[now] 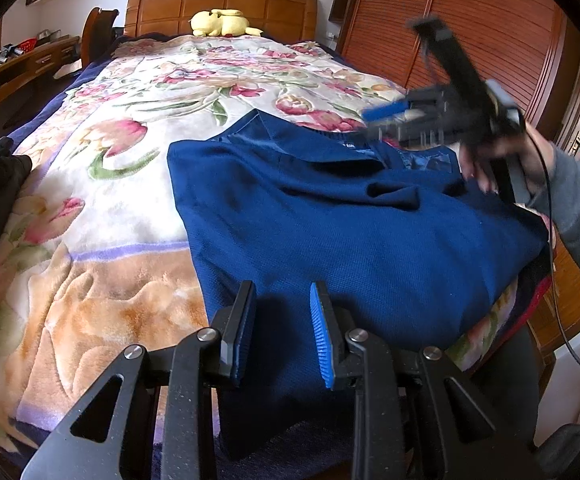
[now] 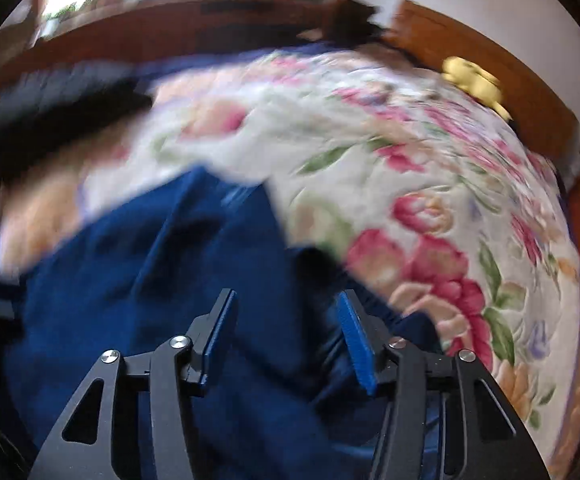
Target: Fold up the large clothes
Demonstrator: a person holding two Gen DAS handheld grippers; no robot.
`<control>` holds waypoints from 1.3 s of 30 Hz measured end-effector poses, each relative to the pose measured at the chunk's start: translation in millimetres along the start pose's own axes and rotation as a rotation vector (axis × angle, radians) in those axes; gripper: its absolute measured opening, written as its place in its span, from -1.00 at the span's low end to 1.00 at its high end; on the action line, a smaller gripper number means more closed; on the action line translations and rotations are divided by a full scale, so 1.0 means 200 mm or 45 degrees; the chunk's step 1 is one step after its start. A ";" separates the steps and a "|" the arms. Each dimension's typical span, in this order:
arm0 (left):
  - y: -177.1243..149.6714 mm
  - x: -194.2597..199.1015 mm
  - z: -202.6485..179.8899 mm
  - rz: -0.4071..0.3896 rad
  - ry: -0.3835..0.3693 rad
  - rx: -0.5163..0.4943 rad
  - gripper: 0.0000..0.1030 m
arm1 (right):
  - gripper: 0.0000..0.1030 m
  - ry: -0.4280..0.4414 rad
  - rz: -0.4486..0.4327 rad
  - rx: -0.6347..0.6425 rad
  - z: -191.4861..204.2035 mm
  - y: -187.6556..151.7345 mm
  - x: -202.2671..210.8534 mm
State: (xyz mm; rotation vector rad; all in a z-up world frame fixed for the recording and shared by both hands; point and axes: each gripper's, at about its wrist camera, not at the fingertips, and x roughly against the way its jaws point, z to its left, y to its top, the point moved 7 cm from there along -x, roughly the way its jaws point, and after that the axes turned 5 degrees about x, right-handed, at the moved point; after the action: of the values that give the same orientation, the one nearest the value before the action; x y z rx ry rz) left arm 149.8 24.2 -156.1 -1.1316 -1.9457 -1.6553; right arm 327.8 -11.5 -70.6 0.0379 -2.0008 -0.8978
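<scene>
- The navy sweater [image 1: 362, 232] is lying partly folded on the floral blanket [image 1: 129, 152] near the foot of the bed, collar toward the headboard [image 1: 217, 8].
- The left hand-held gripper [image 1: 281, 332] is hovering over the hem, jaws partly spread, pinching nothing.
- The right hand-held gripper [image 2: 285, 340] is standing spread above the collar side, blurred, with no cloth between its pads.
- To do this step well, I judge both should be taking matching edges, keeping the layers aligned and smoothing the creases near the collar.
- No containers are showing clearly here.
</scene>
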 end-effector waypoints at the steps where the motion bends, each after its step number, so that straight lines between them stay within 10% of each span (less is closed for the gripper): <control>1: 0.00 0.00 0.00 0.001 0.001 0.000 -0.45 | 0.07 0.014 0.046 0.040 0.05 -0.03 -0.04; 7: 0.00 0.01 -0.01 0.008 0.000 -0.011 -0.45 | 0.07 -0.142 0.213 0.178 0.05 -0.07 -0.25; 12: 0.00 0.01 -0.01 0.010 0.001 -0.015 -0.45 | 0.07 -0.459 0.141 -0.221 -0.40 0.05 -0.21; 24: -0.02 -0.03 -0.01 0.027 0.025 -0.036 -0.44 | 0.07 0.148 0.147 -0.207 -0.12 -0.24 -0.04; 39: -0.06 -0.05 0.01 0.020 0.022 0.015 -0.44 | 0.07 0.255 0.303 -0.234 -0.19 -0.48 -0.07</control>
State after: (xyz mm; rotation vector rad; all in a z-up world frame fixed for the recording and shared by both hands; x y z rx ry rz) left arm 147.6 22.5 -171.8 -1.1214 -1.9290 -1.6380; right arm 335.1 -98.0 -127.6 -0.2027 -1.6905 -0.8824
